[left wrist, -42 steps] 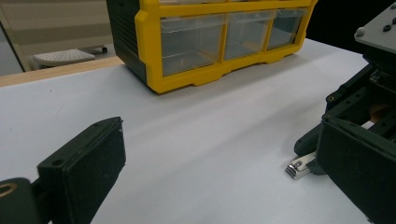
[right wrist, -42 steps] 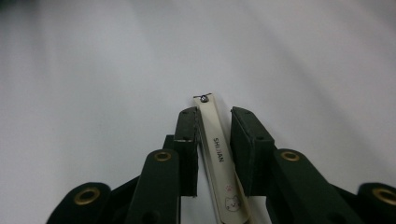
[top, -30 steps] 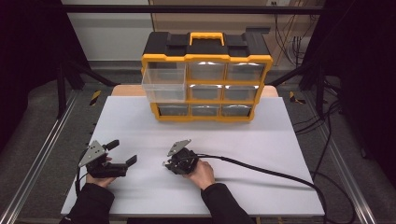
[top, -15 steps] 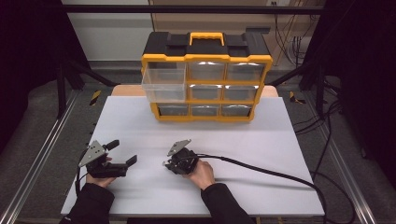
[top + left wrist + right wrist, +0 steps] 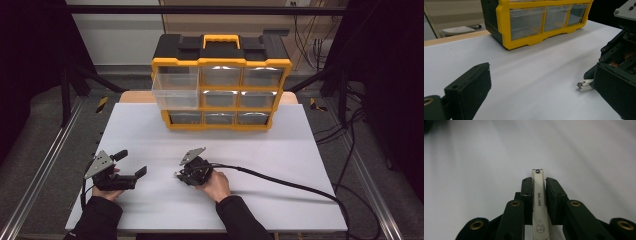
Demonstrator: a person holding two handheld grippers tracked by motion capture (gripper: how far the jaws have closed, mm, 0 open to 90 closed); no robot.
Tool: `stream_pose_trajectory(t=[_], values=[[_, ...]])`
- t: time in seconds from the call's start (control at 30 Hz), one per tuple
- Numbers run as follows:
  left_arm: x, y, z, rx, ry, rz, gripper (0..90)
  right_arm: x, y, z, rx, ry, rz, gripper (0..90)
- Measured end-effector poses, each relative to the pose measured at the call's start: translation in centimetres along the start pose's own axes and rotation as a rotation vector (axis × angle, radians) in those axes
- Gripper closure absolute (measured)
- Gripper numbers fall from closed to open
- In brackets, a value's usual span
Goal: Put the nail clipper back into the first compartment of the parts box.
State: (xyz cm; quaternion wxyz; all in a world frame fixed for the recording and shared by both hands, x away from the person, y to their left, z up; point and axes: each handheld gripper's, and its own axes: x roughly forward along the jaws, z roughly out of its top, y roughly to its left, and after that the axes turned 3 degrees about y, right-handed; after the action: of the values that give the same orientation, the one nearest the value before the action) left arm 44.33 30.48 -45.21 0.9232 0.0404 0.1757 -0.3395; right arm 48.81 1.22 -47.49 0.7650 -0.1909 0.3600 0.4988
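I have the nail clipper [image 5: 538,202] clamped between the right gripper [image 5: 539,185] jaws, low over the white table [image 5: 280,150] near its front middle. Its rear end is cut off at the bottom of the right gripper view, and in the high view it is too small to make out. It is slim and cream-white, with dark lettering, a small cat face, and a rivet at the tip. From the left gripper view, its metal end [image 5: 584,84] pokes out. My left gripper [image 5: 131,165] rests spread wide, holding nothing. The yellow drawer cabinet [image 5: 220,82] stands well behind, its top-left drawer [image 5: 176,87] pulled out.
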Motion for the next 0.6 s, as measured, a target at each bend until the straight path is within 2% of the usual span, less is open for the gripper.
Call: stream_pose_trajectory(t=[0.3, 0.6], values=[[0.0, 0.0, 0.0, 0.001, 0.0, -0.001, 1.8, -0.6, 0.0, 0.2, -0.006, -0.009, 0.011, 77.1], [0.0, 0.0, 0.0, 0.002, 0.0, 0.0, 1.8, -1.9, 0.2, 0.8, -0.012, -0.021, 0.012, 77.1]])
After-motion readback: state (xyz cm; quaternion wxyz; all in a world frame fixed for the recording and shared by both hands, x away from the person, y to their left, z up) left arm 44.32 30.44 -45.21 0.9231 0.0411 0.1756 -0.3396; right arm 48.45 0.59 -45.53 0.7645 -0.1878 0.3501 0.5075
